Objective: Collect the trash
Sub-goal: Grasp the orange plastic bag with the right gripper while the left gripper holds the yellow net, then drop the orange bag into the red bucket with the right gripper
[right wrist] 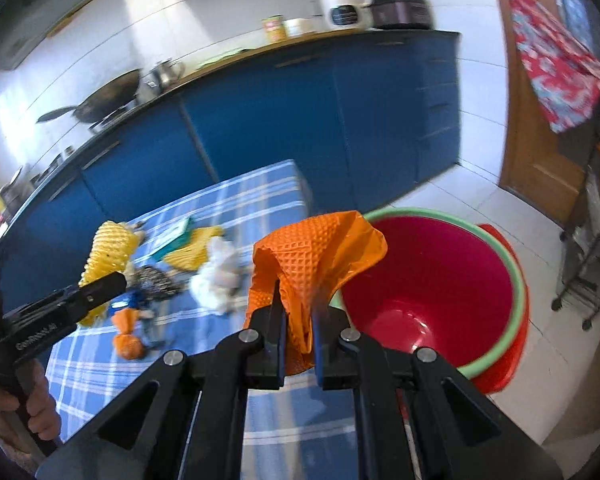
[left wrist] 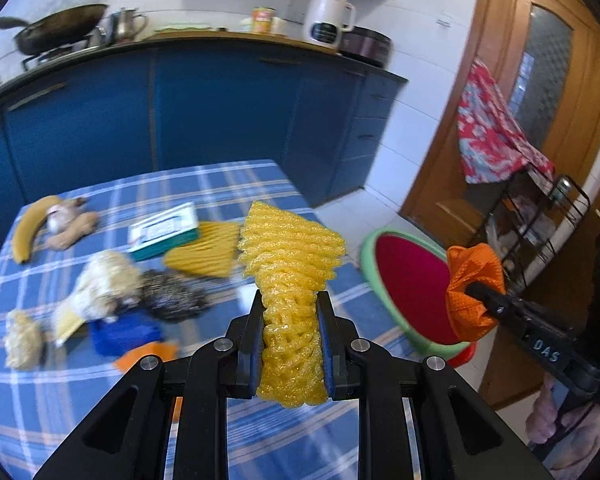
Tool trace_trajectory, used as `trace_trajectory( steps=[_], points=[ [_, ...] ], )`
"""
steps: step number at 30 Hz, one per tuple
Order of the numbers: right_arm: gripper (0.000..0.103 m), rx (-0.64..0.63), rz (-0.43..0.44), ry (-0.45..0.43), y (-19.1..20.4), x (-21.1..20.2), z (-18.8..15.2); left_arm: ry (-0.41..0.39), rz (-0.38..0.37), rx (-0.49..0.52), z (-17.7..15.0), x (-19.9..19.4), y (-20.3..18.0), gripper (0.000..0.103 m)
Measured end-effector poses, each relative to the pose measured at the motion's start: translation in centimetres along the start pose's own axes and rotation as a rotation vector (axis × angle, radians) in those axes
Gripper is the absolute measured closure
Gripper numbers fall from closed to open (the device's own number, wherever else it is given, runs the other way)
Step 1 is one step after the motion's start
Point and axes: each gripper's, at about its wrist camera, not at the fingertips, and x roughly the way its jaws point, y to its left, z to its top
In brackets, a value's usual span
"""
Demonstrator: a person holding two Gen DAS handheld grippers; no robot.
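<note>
Two grips: left gripper [left wrist: 291,326] clamps yellow foam net [left wrist: 290,252], right gripper [right wrist: 298,334] clamps orange wrapper [right wrist: 316,248] at red bin [right wrist: 428,292] rim

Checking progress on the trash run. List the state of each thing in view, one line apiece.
left gripper: shut on yellow foam net, lifted above the table.
right gripper: shut on orange wrapper, held near the bin.
red bin: on the floor, open, nothing seen inside.
banana: unpeeled, lying on the checked table.
white wad: crumpled, on the table.
</note>
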Motion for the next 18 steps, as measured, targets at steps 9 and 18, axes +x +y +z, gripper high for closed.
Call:
trace_trajectory(
  steps=[9, 18],
  points=[
    [0.090, 0.079, -0.104, 0.028, -6.1, 1.5, -1.1, 0.060, -0.056, 0.050, 0.9, 4.3, -4.6, 0.080],
    [0.077, 0.156, -0.132, 0.065, -10.4, 3.4, -2.4, 0.109, -0.073, 0.102, 0.9, 7.7, -7.6, 0.080]
  ],
)
